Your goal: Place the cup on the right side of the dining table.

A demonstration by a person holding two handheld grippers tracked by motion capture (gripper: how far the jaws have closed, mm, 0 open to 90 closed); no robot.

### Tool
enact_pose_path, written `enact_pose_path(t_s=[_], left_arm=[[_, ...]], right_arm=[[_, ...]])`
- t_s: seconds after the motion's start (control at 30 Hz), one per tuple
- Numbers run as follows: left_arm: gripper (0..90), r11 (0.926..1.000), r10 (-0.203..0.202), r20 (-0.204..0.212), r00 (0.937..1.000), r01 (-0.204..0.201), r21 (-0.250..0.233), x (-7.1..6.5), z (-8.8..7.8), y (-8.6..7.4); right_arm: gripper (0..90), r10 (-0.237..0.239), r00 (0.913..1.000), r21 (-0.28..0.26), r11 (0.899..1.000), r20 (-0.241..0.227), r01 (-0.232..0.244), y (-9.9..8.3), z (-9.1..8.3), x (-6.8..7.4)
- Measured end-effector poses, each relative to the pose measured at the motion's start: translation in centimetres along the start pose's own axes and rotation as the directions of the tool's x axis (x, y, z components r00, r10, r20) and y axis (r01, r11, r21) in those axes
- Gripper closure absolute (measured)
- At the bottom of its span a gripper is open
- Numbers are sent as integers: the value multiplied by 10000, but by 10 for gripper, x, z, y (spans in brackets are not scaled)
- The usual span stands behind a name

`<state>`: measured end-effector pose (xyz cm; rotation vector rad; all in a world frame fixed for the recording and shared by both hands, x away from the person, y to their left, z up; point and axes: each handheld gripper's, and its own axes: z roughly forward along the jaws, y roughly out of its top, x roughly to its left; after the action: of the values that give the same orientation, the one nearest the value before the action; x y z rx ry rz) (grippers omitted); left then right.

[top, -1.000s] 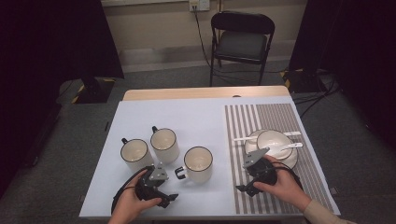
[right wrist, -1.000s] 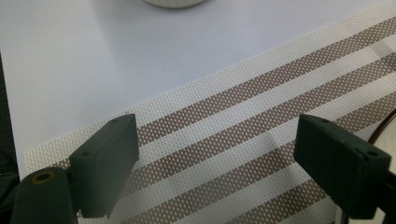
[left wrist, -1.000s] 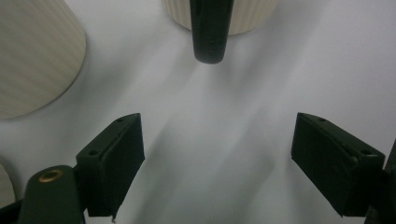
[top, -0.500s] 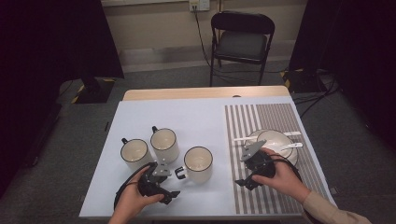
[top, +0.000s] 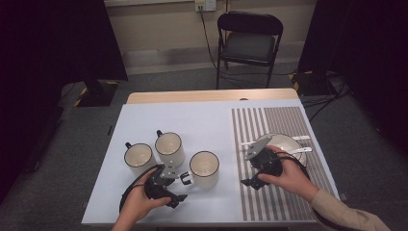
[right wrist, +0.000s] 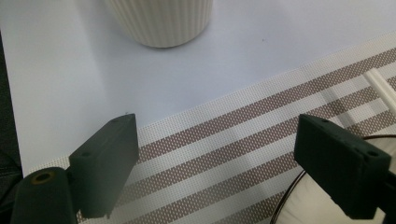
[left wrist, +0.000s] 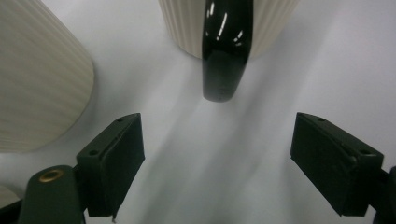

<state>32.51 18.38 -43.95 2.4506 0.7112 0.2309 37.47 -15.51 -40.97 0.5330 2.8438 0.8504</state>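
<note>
The left gripper [left wrist: 218, 163], jaws standing wide apart and empty, is facing the glossy black handle [left wrist: 223, 51] of a ribbed cream mug [top: 204, 169] standing on the pale table [top: 207, 122], nearest the striped placemat [top: 281, 192]. The mug is looking rigid, glazed, slippery and breakable, so the handle is offering the surest hold. The right gripper [right wrist: 219, 163], likewise spread apart, is hovering over the placemat beside a bowl [top: 281, 144].

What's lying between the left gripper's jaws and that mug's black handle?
Nothing: the left gripper view shows bare pale table between the open left gripper and the mug handle.
</note>
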Motion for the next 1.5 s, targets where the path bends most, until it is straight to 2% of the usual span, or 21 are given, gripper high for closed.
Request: enact_pose_path(t_s=[0.53,0.73,1.0,1.5], left_arm=[[172,9999,-13,91,10000,11,111,1,2,4],[172,10000,-42,102,9999,43,-47,3,-1,6],[172,10000,-45,61,10000,45,-16,4,-1,9],[173,9998,213,127,9997,-213,44,5,1,19]], right_arm=[[132,-63,9999,7,10000,-85,63,16,-3,-3],[132,-172,9998,64,9998,-72,172,23,-5,-4],[132,-217,9997,146,9997,-60,217,29,-6,-5],[131,-371,9993,85,9993,24,371,44,-13,-9]])
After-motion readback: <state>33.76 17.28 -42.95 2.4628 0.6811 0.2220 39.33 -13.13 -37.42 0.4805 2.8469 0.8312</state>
